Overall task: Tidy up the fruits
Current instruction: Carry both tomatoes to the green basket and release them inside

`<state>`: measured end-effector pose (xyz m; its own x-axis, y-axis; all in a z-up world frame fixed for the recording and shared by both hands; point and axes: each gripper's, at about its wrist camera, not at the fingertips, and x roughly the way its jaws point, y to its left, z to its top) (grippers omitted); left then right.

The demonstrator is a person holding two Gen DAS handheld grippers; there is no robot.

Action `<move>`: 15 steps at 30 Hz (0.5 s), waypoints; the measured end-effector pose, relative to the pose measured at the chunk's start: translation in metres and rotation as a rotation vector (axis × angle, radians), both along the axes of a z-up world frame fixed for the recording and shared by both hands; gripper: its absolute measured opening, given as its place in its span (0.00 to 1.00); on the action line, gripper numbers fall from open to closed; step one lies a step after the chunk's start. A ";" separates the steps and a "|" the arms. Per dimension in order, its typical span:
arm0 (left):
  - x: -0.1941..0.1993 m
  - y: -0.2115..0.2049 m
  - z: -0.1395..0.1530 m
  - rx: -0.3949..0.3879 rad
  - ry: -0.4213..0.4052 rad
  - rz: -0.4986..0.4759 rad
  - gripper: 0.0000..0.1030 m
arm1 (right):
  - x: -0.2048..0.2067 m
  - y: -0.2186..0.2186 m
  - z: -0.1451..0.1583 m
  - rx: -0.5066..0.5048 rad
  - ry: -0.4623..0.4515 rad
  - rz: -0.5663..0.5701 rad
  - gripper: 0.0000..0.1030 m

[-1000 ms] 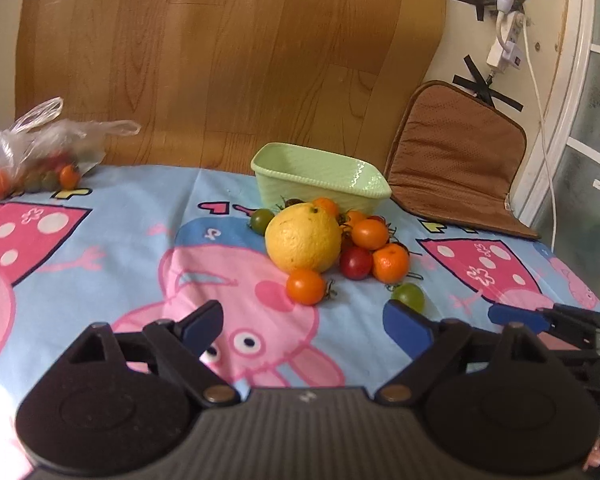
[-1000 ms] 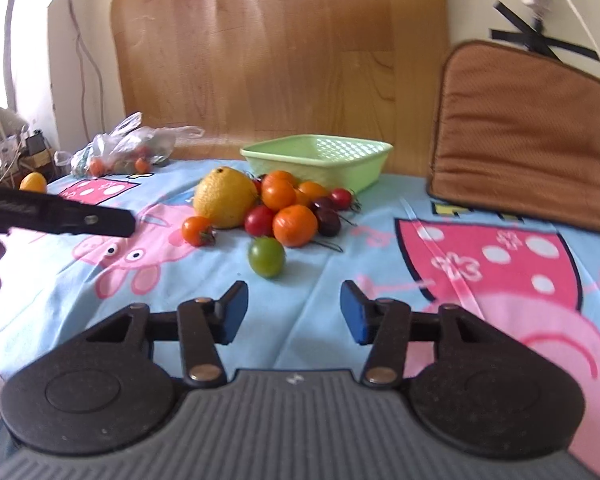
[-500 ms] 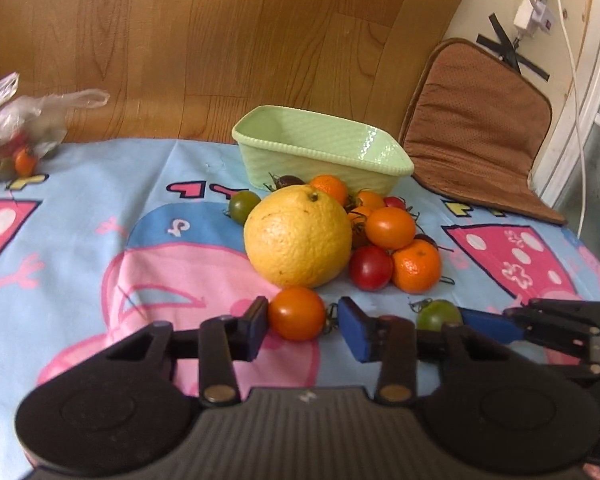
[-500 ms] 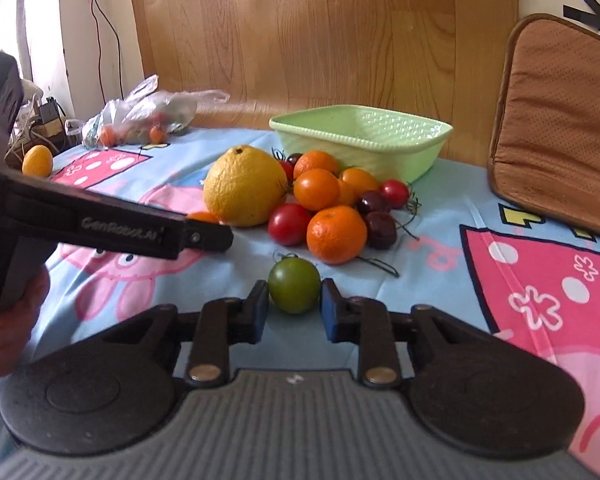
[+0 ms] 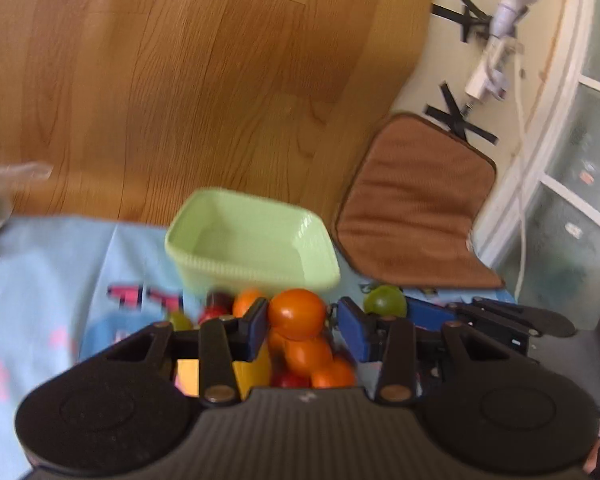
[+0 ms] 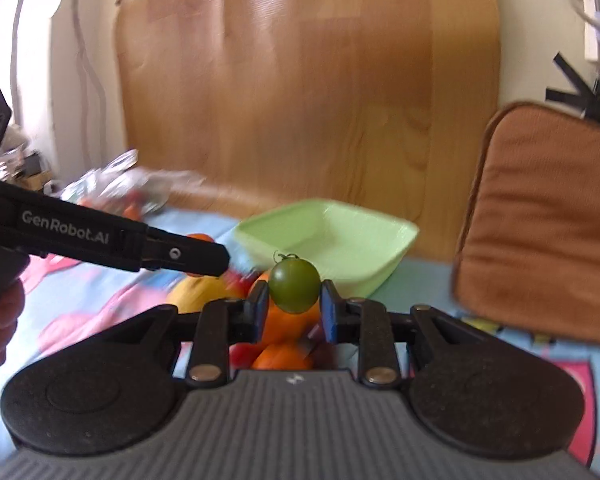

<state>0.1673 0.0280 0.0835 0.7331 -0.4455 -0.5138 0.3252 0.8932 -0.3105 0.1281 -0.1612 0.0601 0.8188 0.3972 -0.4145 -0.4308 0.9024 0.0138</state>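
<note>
Two fruits are lifted: your left gripper clamps a round orange tomato, your right gripper a green tomato, both before the empty pale-green plastic basket; the pile remains.

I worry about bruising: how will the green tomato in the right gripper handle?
The green tomato looks round and glossy, so it may slip or roll once released. Held between the right gripper pads, it seems firm, probably unripe.

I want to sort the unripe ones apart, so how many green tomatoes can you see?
2. One green tomato is held between the right gripper's fingers, lifted before the green basket. Another lies at the pile's left edge. The grippers may hide more.
</note>
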 end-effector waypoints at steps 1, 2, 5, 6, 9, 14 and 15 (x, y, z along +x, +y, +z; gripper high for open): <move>0.019 -0.002 0.002 -0.007 0.016 0.001 0.37 | 0.018 -0.001 0.003 0.010 0.004 -0.012 0.29; 0.037 -0.004 0.002 -0.008 0.028 0.001 0.37 | 0.035 -0.003 0.004 0.026 0.019 -0.021 0.29; 0.080 -0.011 -0.006 -0.002 0.059 0.024 0.37 | 0.081 -0.005 -0.002 0.056 0.083 -0.033 0.29; 0.091 -0.014 -0.010 -0.007 0.073 0.023 0.37 | 0.091 -0.005 -0.006 0.062 0.104 -0.029 0.29; 0.112 -0.026 -0.024 0.028 0.106 0.017 0.37 | 0.112 -0.001 -0.024 0.054 0.148 -0.023 0.30; 0.117 -0.023 -0.034 0.071 0.095 0.025 0.40 | 0.108 -0.016 -0.030 0.085 0.145 -0.022 0.39; 0.114 -0.016 -0.031 0.066 0.077 0.040 0.41 | 0.100 -0.019 -0.027 0.097 0.128 -0.020 0.44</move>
